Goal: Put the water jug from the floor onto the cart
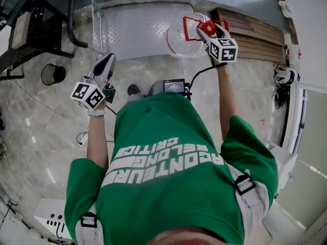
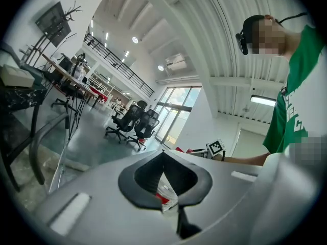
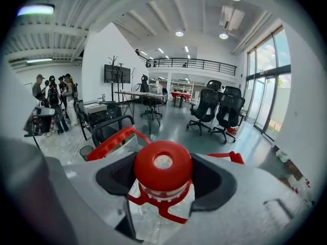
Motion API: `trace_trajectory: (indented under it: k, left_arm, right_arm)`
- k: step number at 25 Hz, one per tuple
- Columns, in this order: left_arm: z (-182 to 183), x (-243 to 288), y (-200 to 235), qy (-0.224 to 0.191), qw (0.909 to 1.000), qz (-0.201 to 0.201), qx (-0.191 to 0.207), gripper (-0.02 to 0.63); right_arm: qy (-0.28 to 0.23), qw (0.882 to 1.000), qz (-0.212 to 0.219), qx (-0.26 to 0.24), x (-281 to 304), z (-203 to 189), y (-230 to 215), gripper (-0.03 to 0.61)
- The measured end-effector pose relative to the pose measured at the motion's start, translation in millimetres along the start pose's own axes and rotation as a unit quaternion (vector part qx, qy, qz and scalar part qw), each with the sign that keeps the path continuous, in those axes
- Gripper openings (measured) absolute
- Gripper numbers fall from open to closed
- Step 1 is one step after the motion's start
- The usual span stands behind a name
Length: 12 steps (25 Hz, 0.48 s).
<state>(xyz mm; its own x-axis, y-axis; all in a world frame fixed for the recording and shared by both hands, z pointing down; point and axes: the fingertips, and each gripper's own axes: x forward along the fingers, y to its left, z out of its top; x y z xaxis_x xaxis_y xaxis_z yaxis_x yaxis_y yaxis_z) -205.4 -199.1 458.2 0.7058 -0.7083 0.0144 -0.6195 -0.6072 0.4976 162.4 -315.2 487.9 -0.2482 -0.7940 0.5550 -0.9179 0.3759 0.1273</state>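
The clear water jug (image 1: pixel 180 39) has a red cap (image 1: pixel 208 28) and a red handle (image 1: pixel 190 22). It is at the right end of the cart's diamond-plate deck (image 1: pixel 135 29); I cannot tell whether it rests on the deck. My right gripper (image 1: pixel 210 33) is shut on the jug's neck. In the right gripper view the cap (image 3: pixel 162 165) sits between the jaws with the handle (image 3: pixel 110 142) at the left. My left gripper (image 1: pixel 108 60) hangs over the floor before the cart, shut and holding nothing; its closed jaws (image 2: pixel 166 200) point towards the jug.
The cart's black push handle (image 1: pixel 74 15) rises at its left end. Wooden planks (image 1: pixel 258 33) lie right of the cart. A black bin (image 1: pixel 52 74) and a dark rack (image 1: pixel 31 25) stand at the left. A small device (image 1: pixel 174 86) lies on the floor by my feet.
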Motion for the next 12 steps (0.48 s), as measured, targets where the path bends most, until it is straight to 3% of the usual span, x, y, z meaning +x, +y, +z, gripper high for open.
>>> trace_trajectory:
  k: [12]
  left_arm:
    - [9, 31, 26, 0.008, 0.9997, 0.022, -0.001, 0.014]
  right_arm:
    - [0.007, 0.999, 0.047, -0.017, 61, 20, 6, 0.298]
